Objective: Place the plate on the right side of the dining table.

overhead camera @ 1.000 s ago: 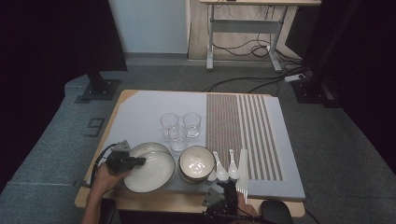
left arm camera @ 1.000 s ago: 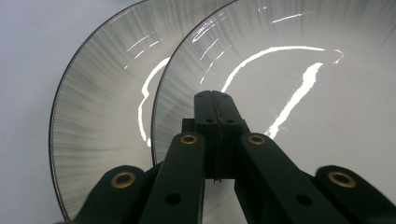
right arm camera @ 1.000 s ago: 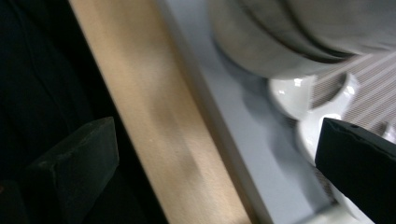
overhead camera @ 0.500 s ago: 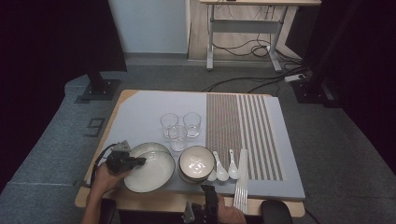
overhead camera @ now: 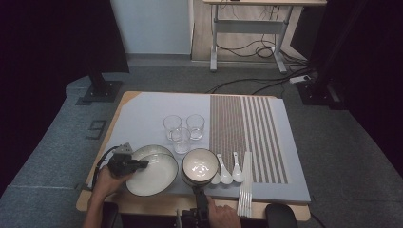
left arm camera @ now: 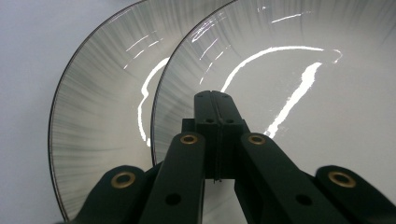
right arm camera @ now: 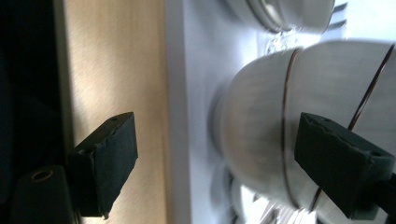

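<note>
Two white dark-rimmed plates (overhead camera: 154, 176) overlap at the table's front left. My left gripper (overhead camera: 142, 164) lies over their left rim, jaws shut with nothing between them; in the left gripper view its tips (left arm camera: 215, 98) rest above the upper plate (left arm camera: 303, 70), and the lower plate (left arm camera: 98, 107) shows to the left. Stacked white bowls (overhead camera: 199, 165) stand at front centre. My right gripper (overhead camera: 198, 191) points at them from the front edge. Its jaws (right arm camera: 219, 140) have just been closing but stand open, turned on their side. The bowls (right arm camera: 257, 140) sit partly between the pads, untouched.
Three clear glasses (overhead camera: 183, 128) stand behind the plates and bowls. Two white spoons (overhead camera: 224, 172) and a bundle of chopsticks (overhead camera: 245, 186) lie right of the bowls, by a striped placemat (overhead camera: 252, 123). The wooden table edge (right arm camera: 112, 70) runs below the grey mat.
My right gripper slid left along the front edge, from near the chopsticks to just before the bowls, and its jaws narrowed a little. The left gripper and the plates stayed put.
</note>
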`<state>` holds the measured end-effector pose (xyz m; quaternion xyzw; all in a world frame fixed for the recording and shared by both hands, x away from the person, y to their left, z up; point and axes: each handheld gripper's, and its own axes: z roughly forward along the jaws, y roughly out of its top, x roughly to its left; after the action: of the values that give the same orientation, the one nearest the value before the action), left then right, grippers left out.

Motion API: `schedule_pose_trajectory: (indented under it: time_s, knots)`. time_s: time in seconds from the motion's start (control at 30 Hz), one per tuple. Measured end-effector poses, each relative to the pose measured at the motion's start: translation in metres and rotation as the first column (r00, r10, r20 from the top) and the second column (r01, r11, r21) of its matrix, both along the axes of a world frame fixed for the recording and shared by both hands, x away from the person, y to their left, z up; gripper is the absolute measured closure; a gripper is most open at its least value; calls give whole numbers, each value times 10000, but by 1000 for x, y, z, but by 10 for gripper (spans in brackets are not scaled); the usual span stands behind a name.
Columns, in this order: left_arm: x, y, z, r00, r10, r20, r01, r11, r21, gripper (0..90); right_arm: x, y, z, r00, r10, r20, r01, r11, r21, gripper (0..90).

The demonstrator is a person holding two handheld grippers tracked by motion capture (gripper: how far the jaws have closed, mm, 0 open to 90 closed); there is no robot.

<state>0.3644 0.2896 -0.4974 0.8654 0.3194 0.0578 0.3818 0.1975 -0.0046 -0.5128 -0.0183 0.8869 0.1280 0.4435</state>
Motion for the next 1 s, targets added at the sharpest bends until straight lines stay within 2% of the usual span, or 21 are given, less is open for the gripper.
schedule_pose_trajectory:
  time_s: [0.03,0.07,0.13,0.17,0.23,0.3,0.43,0.6,0.7,0.87,0.9,1.0]
  knots:
    - [0,0,0,10000,-6,0,6,10000,3,900,0,4,1,9998,170,56,-169,9998,-95,140]
    - [0,0,0,10000,-6,0,6,10000,3,900,-1,6,0,9996,202,213,-202,9998,21,140]
    - [0,0,0,10000,-8,-1,8,10000,2,900,-1,10,2,9981,452,426,-440,9986,-285,140]
    - [0,0,0,10000,-11,-7,11,10000,-2,900,-1,12,2,9979,474,452,-467,9988,-163,140]
    - [0,0,0,10000,-15,-6,15,10000,0,900,-1,15,4,9966,588,581,-572,9979,-291,141]
    - [0,0,0,10000,-17,-9,17,10000,-2,900,0,17,5,9953,698,669,-685,9974,-205,141]
    - [0,0,0,10000,-20,-17,20,10000,-4,900,5,27,8,9896,987,1049,-944,9945,-447,152]
    - [0,0,0,10000,-9,-28,9,10000,-30,900,8,34,11,9858,1111,1257,-1055,9932,-502,175]
    - [0,0,0,10000,-34,-30,33,10000,-7,900,13,41,13,9788,1332,1553,-1246,9902,-639,199]
    - [1,0,0,10000,-30,-46,30,10000,-9,900,15,48,14,9737,1547,1674,-1465,9874,-598,248]
    - [1,0,0,10000,-27,-50,27,10000,-11,900,16,51,14,9691,1725,1762,-1612,9839,-768,273]
    - [1,0,0,10000,-10,-62,10,10000,-17,900,15,55,13,9650,1890,1816,-1759,9807,-858,309]
